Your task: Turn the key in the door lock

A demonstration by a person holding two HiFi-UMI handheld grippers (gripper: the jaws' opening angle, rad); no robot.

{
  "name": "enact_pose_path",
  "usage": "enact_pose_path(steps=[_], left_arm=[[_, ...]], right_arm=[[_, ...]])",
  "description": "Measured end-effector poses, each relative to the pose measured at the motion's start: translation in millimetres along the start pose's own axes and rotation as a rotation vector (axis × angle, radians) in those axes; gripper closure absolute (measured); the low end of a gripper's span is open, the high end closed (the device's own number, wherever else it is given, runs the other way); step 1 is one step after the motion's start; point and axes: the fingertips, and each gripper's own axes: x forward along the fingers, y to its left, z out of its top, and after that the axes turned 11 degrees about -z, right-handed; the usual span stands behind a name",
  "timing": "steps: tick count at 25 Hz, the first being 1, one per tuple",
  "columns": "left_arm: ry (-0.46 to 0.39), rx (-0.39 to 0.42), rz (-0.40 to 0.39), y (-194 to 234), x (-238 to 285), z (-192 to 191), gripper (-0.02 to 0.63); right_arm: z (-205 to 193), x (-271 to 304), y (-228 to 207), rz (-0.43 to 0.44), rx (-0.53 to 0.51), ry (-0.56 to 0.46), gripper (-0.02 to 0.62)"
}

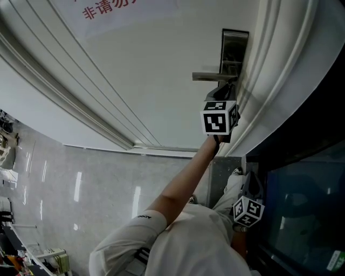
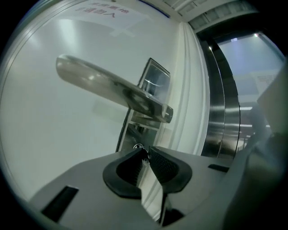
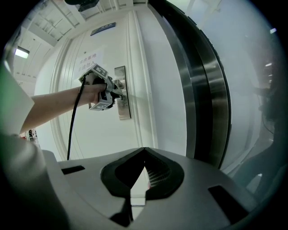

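On the white door (image 1: pixel 135 70) a steel lock plate (image 1: pixel 234 51) carries a lever handle (image 1: pixel 211 76). My left gripper (image 1: pixel 229 89) reaches up to the plate just below the handle. In the left gripper view the handle (image 2: pixel 112 87) crosses above, and the gripper (image 2: pixel 145 153) is shut on the thin metal key (image 2: pixel 144 157), which sits at the round keyhole (image 2: pixel 138 147). My right gripper (image 3: pixel 144 150) hangs back from the door with its tips together and nothing between them. From there I see the left gripper (image 3: pixel 116 93) at the lock plate (image 3: pixel 122 104).
Raised mouldings run along the door (image 1: pixel 81 91), and a printed notice (image 1: pixel 108 8) is stuck high on it. A dark glass panel with a steel frame (image 1: pixel 302 178) stands beside the door. A tiled floor (image 1: pixel 81 188) lies below, with clutter at its left edge.
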Motion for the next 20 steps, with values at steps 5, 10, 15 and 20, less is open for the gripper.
enact_pose_path(steps=[5, 10, 15, 20], left_arm=[[0.060, 0.226, 0.053, -4, 4, -3, 0.554], [0.121, 0.469, 0.130, -7, 7, -6, 0.554], [0.151, 0.604, 0.163, -9, 6, -8, 0.557], [0.198, 0.785, 0.142, -11, 6, -10, 0.557]], right_arm=[[-2, -1, -6, -0.010, 0.006, 0.002, 0.592], [-4, 0, -7, -0.011, 0.009, 0.007, 0.592], [-5, 1, -5, -0.005, 0.012, 0.007, 0.592], [-6, 0, -2, -0.001, 0.013, 0.006, 0.592]])
